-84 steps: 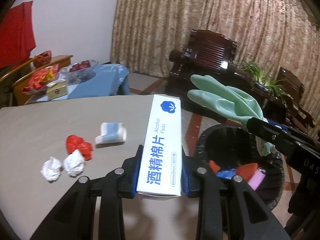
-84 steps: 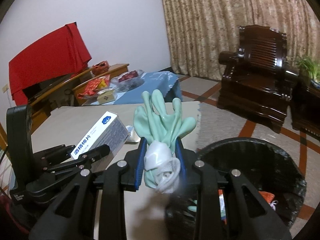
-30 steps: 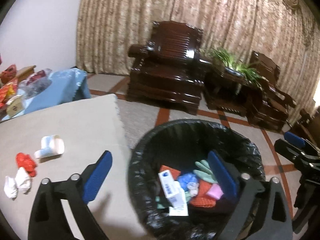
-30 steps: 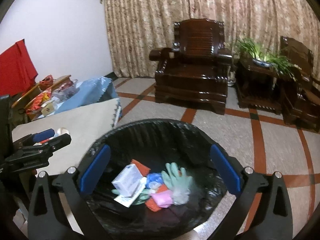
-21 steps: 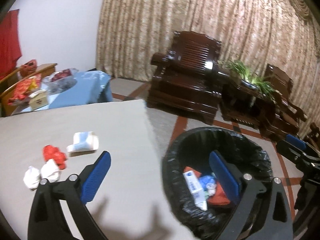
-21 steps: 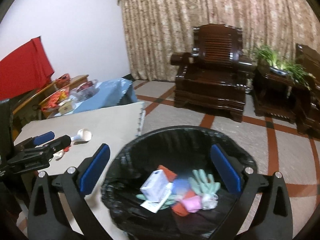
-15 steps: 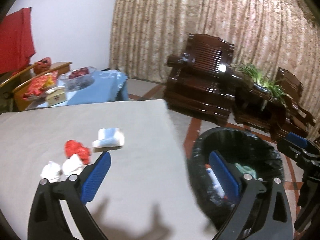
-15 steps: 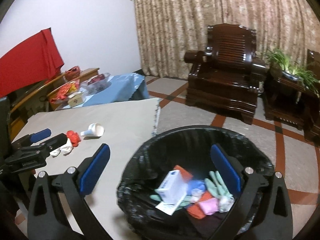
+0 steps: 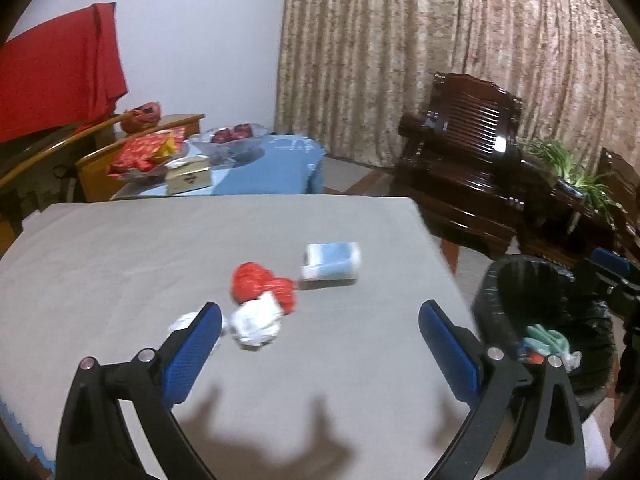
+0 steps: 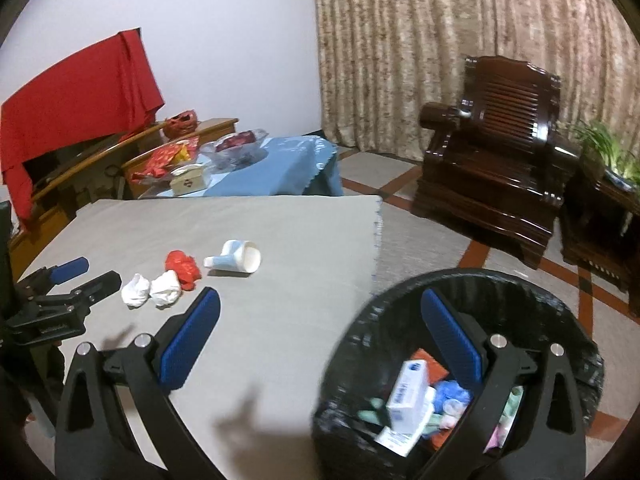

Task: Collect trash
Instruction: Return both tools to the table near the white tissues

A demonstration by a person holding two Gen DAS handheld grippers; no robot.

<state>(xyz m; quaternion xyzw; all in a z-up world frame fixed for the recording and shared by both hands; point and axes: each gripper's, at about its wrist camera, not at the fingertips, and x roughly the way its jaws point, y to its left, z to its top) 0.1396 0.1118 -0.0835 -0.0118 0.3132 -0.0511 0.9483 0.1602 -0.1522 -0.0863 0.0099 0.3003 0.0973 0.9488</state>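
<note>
Two tools agape, box print illegible

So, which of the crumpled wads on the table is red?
The red wad, lying between the paper cup and the two white wads.

Four pieces of trash lie clustered on the grey table. The paper cup, white with a light blue band, lies on its side, its open mouth facing 3 o'clock in the right wrist view. The crumpled red wrapper sits at 9 o'clock from the cup, close by. Two crumpled white tissues lie side by side at 7 o'clock from the wrapper; the nearer one touches it. The black-lined trash bin stands off the table's edge, holding a white box, a green glove and other coloured scraps.
</note>
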